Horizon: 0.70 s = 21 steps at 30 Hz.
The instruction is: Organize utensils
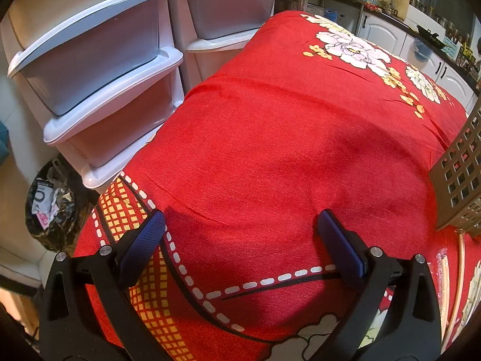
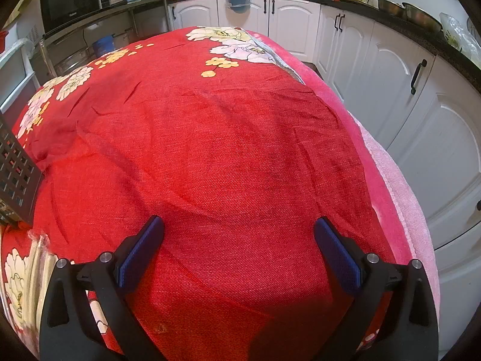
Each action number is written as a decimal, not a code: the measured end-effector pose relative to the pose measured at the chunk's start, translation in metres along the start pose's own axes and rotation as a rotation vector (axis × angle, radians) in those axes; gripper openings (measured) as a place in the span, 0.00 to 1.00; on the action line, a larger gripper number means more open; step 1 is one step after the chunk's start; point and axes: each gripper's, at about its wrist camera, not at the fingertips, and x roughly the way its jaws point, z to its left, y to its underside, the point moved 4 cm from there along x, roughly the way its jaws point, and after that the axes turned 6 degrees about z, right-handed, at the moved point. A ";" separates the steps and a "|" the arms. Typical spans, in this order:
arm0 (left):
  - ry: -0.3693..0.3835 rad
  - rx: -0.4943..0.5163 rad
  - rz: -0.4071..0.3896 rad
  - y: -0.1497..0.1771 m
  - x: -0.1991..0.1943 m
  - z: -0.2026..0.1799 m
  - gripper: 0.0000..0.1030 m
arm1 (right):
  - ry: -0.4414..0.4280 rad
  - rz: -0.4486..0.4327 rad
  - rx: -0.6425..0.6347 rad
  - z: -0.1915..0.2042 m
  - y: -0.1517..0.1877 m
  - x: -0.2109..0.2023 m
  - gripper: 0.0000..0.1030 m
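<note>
A grey perforated basket (image 1: 460, 174) stands on the red flowered tablecloth (image 1: 270, 150) at the right edge of the left wrist view; its corner (image 2: 15, 174) shows at the left edge of the right wrist view. Long pale chopsticks (image 1: 451, 285) in clear wrap lie in front of the basket, and the same chopsticks (image 2: 36, 270) appear low on the left in the right wrist view. My left gripper (image 1: 240, 225) hangs open over bare cloth, left of the basket. My right gripper (image 2: 239, 228) is open too, right of the basket, nothing between its fingers.
White plastic drawer units (image 1: 99, 69) stand beyond the table's left edge, with a black rubbish bag (image 1: 51, 207) on the floor below. White kitchen cabinets (image 2: 405, 105) run past the table's right edge. A microwave (image 2: 72, 3) sits at the back left.
</note>
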 end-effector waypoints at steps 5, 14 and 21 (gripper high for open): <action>0.000 0.000 0.000 0.000 0.000 0.000 0.90 | 0.000 0.000 0.000 0.000 0.000 0.000 0.95; 0.002 -0.001 0.000 -0.002 0.000 0.000 0.90 | 0.000 0.000 0.001 0.001 -0.001 0.000 0.95; 0.001 0.000 0.001 -0.002 0.001 0.000 0.90 | 0.000 0.001 0.001 0.001 -0.002 0.001 0.95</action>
